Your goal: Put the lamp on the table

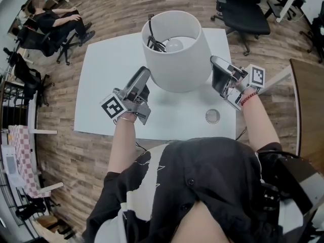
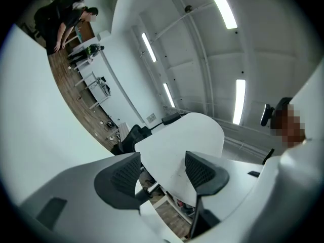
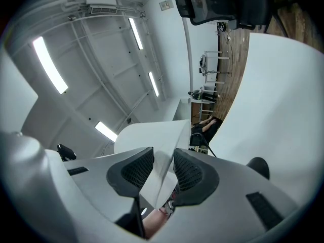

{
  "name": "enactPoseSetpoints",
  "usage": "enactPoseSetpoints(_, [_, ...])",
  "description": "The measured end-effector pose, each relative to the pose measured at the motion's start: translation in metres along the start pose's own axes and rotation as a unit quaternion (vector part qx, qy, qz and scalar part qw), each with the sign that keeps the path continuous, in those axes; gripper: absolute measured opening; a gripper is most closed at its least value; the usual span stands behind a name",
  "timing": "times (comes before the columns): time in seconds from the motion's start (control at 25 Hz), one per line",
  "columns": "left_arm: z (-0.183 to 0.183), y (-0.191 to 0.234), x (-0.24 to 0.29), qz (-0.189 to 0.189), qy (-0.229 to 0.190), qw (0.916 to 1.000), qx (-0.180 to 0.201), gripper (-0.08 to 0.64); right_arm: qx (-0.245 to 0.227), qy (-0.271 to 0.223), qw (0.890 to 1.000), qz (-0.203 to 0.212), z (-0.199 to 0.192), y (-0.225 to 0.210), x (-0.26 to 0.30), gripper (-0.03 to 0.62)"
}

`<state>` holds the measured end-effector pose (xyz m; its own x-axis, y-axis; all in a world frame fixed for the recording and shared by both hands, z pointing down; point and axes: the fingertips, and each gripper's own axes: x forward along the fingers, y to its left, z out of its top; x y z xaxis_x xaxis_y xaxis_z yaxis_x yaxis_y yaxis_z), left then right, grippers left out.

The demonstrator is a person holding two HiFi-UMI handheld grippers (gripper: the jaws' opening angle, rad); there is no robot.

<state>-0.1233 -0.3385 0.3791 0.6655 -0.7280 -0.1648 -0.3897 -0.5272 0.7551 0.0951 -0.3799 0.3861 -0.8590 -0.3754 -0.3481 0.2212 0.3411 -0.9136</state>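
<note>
A lamp with a white drum shade point(image 1: 177, 54) stands on the white table point(image 1: 109, 70); its bulb point(image 1: 173, 45) shows inside from above. My left gripper point(image 1: 145, 75) sits at the shade's lower left side. In the left gripper view its jaws point(image 2: 163, 168) stand open, and the shade's rim point(image 2: 185, 138) lies between the pads with a gap on the left. My right gripper point(image 1: 215, 65) is at the shade's lower right. In the right gripper view its pads point(image 3: 163, 168) pinch the thin rim of the shade point(image 3: 152, 135).
A small round clear disc point(image 1: 212, 116) lies on the table near its front right corner. A black office chair point(image 1: 243, 9) stands behind the table. A person point(image 1: 55, 22) sits at the far left. A wooden tabletop point(image 1: 309, 100) is at the right.
</note>
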Motion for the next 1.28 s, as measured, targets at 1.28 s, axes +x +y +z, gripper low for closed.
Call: enactPoseSetpoints(1.28, [0.040,-0.095,-0.024,0.069,-0.094,0.9496,0.291,0.012,0.002,0.002,1.000,-0.004,-0.009,0.005,-0.012,0.126])
